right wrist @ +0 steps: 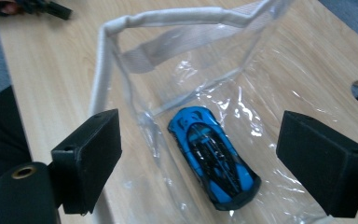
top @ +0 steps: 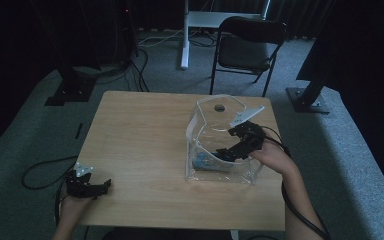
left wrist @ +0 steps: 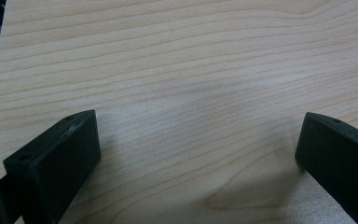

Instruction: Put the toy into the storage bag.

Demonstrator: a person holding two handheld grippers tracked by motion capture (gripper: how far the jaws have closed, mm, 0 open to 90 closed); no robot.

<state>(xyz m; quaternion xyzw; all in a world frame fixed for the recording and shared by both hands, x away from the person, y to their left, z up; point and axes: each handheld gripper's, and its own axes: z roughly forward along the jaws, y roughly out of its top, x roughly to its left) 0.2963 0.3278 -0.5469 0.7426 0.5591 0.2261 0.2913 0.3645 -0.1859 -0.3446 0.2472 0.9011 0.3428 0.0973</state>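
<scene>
A pale wooden tabletop (top: pixel 140 140) is seen on grey carpet, with a black folding chair (top: pixel 247 47) behind it. A clear plastic bag (top: pixel 220 145) with a white rim is stood open right of the middle, and a blue toy car (right wrist: pixel 212 156) is laid on its bottom. The right gripper (top: pixel 232 150) is held in the bag's mouth, fingers (right wrist: pixel 88 158) spread wide, nothing gripped. The left gripper (top: pixel 97 187) is rested at the near left corner, fingers wide apart and empty.
</scene>
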